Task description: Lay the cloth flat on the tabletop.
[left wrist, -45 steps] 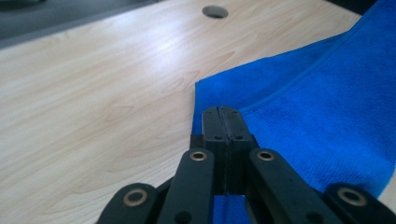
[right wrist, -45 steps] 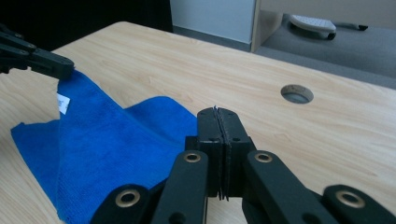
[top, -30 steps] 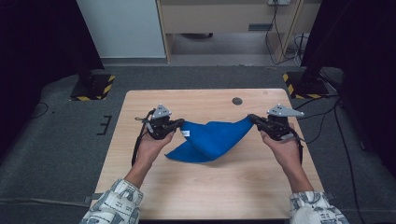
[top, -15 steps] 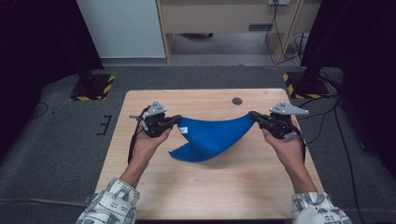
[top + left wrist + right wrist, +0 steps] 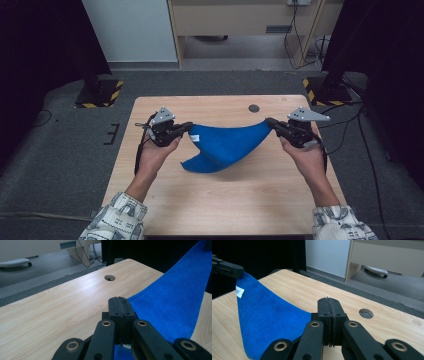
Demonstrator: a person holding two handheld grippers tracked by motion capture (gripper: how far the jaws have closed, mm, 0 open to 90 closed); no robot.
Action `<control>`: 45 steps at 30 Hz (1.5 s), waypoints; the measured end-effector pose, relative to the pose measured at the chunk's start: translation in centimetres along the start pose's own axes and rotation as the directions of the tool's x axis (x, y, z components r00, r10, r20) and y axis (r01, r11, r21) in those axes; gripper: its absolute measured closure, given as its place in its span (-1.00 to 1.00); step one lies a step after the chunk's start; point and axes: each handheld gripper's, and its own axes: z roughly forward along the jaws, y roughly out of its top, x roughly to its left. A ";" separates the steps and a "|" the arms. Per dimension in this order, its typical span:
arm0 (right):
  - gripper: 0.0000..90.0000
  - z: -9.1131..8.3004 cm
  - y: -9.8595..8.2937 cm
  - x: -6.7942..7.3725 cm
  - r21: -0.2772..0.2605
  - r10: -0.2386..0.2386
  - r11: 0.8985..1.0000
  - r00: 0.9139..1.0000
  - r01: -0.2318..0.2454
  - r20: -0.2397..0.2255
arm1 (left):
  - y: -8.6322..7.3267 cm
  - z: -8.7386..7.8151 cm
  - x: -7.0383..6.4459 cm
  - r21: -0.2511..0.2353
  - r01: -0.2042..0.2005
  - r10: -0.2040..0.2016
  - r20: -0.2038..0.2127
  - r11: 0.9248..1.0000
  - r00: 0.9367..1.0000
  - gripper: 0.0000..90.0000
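Observation:
A blue cloth (image 5: 225,145) hangs stretched between my two grippers above the wooden table (image 5: 220,200), its lower fold resting on the tabletop. My left gripper (image 5: 189,126) is shut on the cloth's left corner, where a small white label shows. My right gripper (image 5: 268,121) is shut on the opposite corner. In the left gripper view the jaws (image 5: 120,305) are pressed together with the blue cloth (image 5: 172,300) running off to the right. In the right gripper view the shut jaws (image 5: 329,306) hold the cloth (image 5: 267,317), which spans to the other gripper (image 5: 227,267) at the upper left.
A round cable hole (image 5: 254,108) sits in the table near its far edge. Beyond the table are grey carpet, a cabinet and black stands with yellow-striped bases (image 5: 100,95). Cables trail from both grippers.
Both grippers have moved apart and slightly up, pulling the cloth's top edge tighter between them. More of the cloth is lifted off the table.

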 end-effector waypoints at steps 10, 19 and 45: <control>0.99 -1.5 1.6 0.9 -0.032 -0.021 0.999 1.000 0.021 -0.001 | 1.8 -2.4 -0.8 -0.053 -0.016 0.016 0.005 0.998 1.000 1.00; 0.99 -4.2 4.0 2.1 -0.063 -0.041 0.997 0.999 0.041 -0.002 | 4.4 -5.4 -2.6 -0.109 -0.070 0.072 0.015 0.992 0.997 1.00; 0.98 5.9 0.8 -6.8 0.120 0.080 0.989 0.994 -0.088 0.070 | 4.5 6.1 4.0 0.042 0.028 -0.023 -0.119 0.999 0.993 1.00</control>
